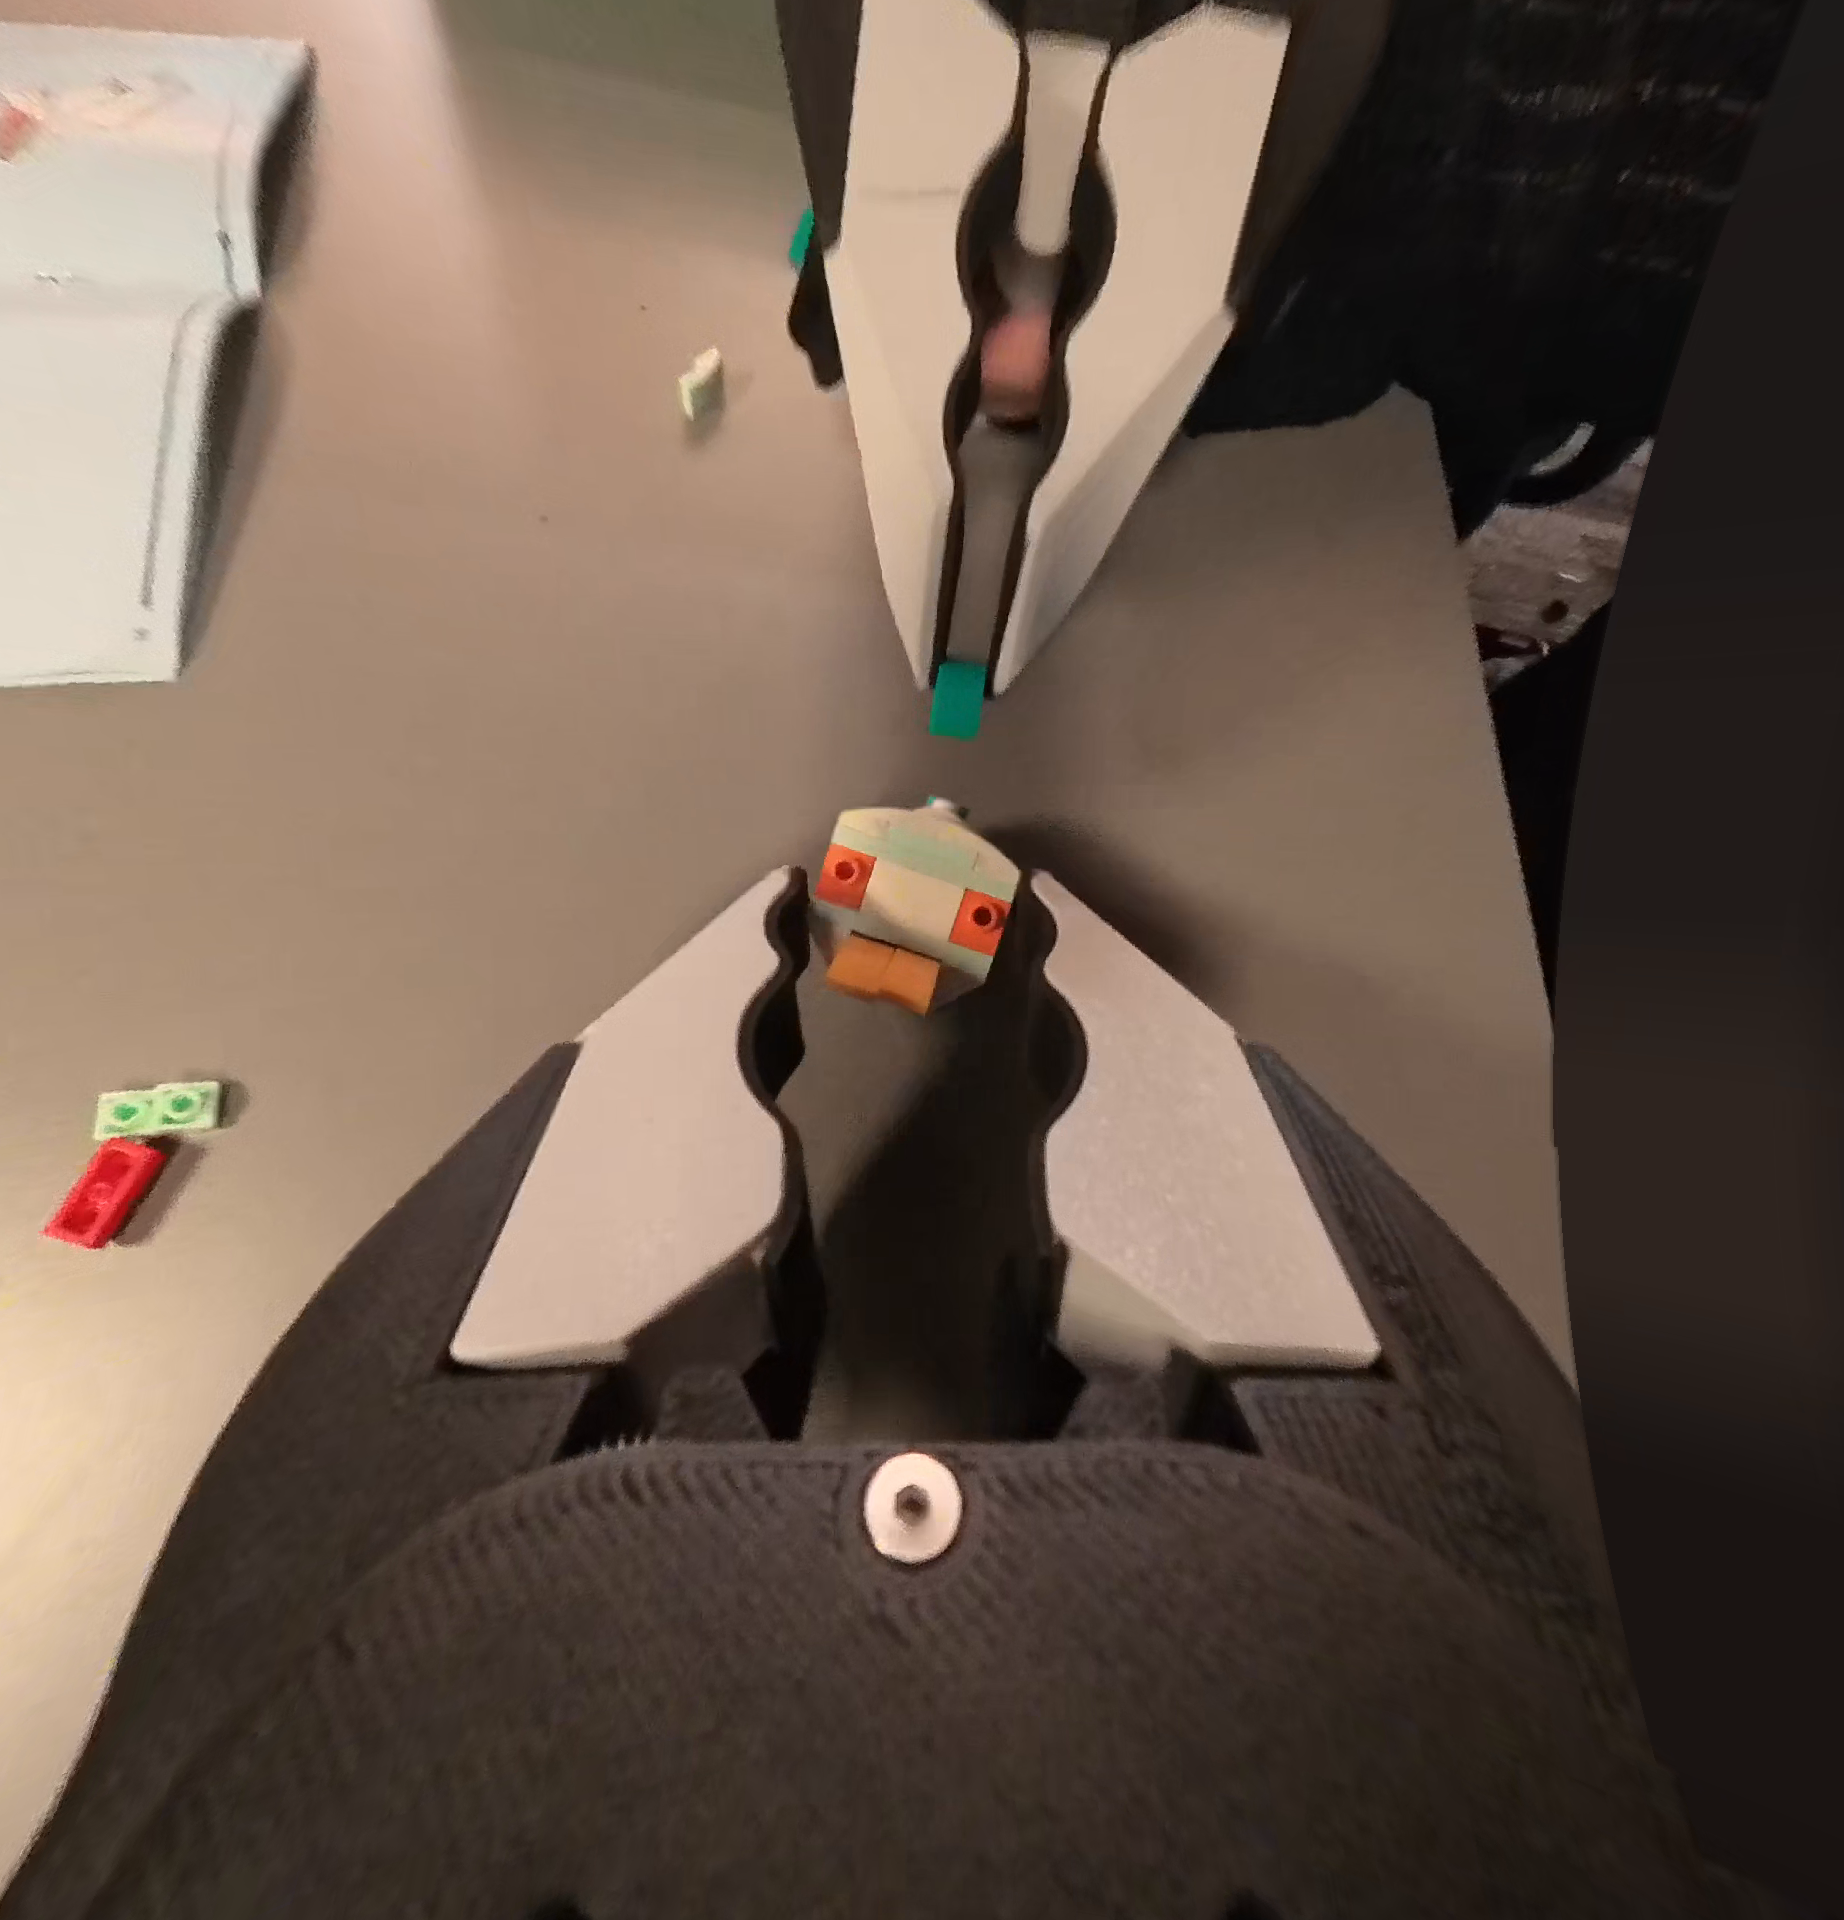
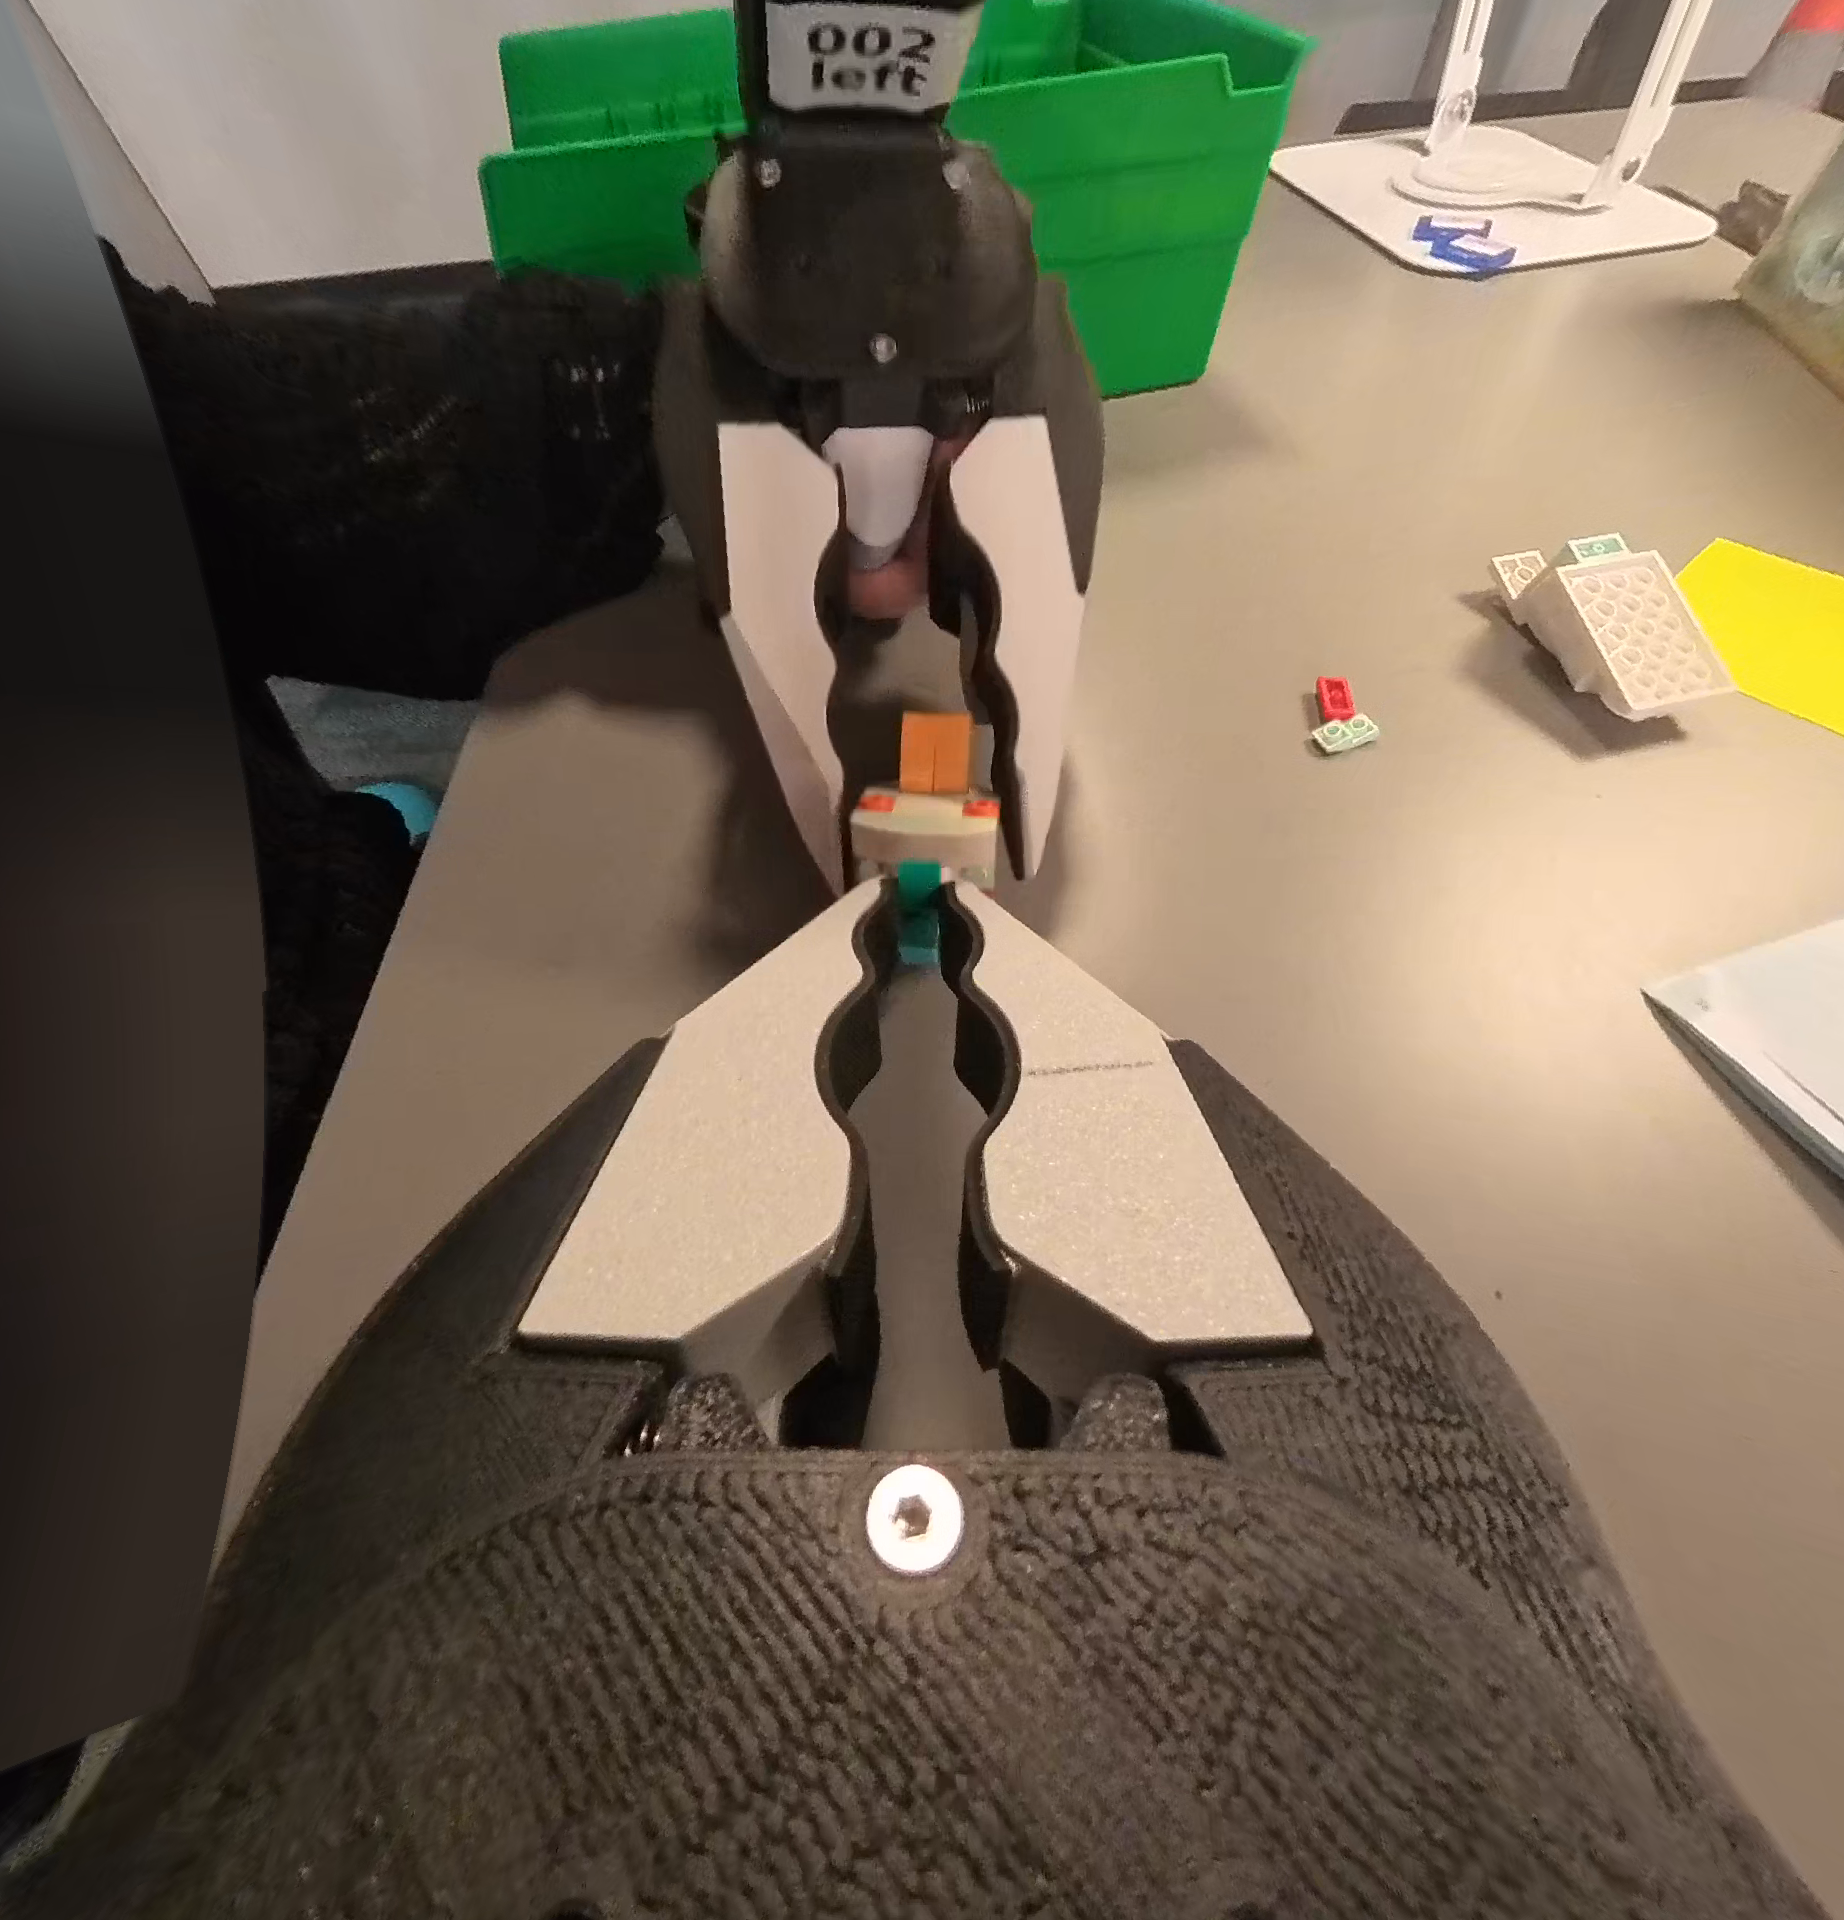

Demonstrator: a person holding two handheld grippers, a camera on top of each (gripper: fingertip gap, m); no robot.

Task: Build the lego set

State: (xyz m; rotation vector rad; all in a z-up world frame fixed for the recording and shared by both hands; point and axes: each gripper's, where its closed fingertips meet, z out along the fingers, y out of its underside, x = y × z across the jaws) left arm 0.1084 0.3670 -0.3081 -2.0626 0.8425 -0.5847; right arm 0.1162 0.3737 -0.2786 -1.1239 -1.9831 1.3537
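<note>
Item: left gripper point(image 1: 913, 914), fingers clenched on a small lego sub-assembly point(image 1: 913, 914) — pale grey-green body, two orange-red studded bricks, orange beak-like plates — held above the desk point(image 1: 482, 623) near its edge, apparently to steady it as a base. Item: right gripper point(image 2: 913, 894), fingers clamped on a teal brick point(image 2: 916, 930), tip to tip with the sub-assembly and just short of it or touching; which cannot be told. The facing grips likely serve pressing the brick on. Spares on the desk: red plate point(image 1: 102, 1190), light green plate point(image 1: 159, 1107), pale piece point(image 1: 702, 382), instruction booklet point(image 1: 87, 343). Beyond: green bin point(image 2: 1136, 208), white studded build point(image 2: 1624, 634).
</note>
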